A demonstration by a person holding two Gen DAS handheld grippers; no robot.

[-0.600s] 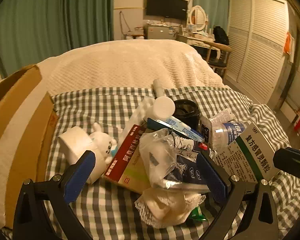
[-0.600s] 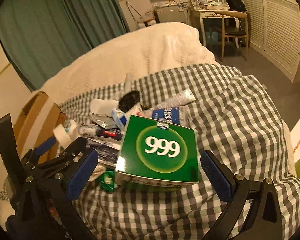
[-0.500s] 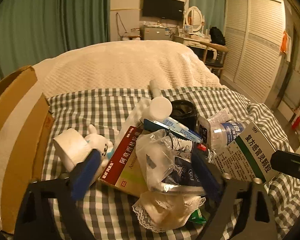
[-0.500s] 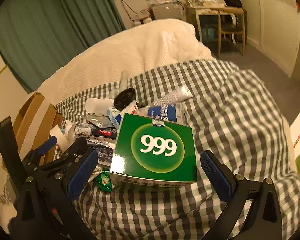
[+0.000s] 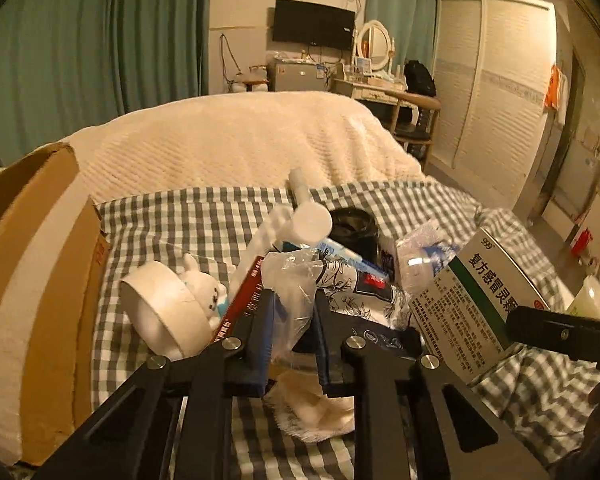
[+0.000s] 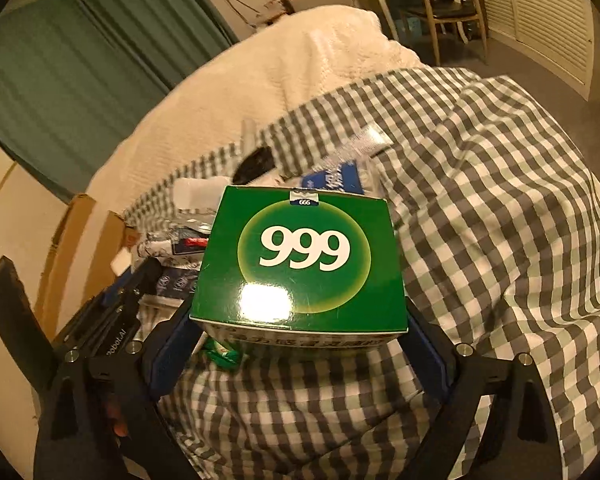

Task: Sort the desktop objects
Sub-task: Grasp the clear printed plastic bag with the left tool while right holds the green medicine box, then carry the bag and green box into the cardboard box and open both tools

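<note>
A pile of small objects lies on a grey checked cloth (image 5: 172, 232). My left gripper (image 5: 294, 320) is shut on a clear plastic bag (image 5: 296, 284) at the front of the pile, above a white lace cloth (image 5: 316, 408). My right gripper (image 6: 298, 344) is shut on a green "999" medicine box (image 6: 300, 256) and holds it raised, tilted, above the cloth; the box also shows at the right of the left wrist view (image 5: 476, 304). The left gripper appears at the left of the right wrist view (image 6: 116, 320).
An open cardboard box (image 5: 32, 280) stands at the left. In the pile are a white tape roll (image 5: 160, 312), a white bunny toy (image 5: 204, 288), a red box (image 5: 240, 300), a black jar (image 5: 354, 226), a white bottle (image 5: 308, 220) and a blue-labelled plastic bottle (image 6: 336, 178). A cream blanket (image 5: 240, 140) lies beyond.
My left gripper closed from wide open onto the clear plastic bag. My right gripper closed onto the green box and lifted it, and the box now fills more of its view.
</note>
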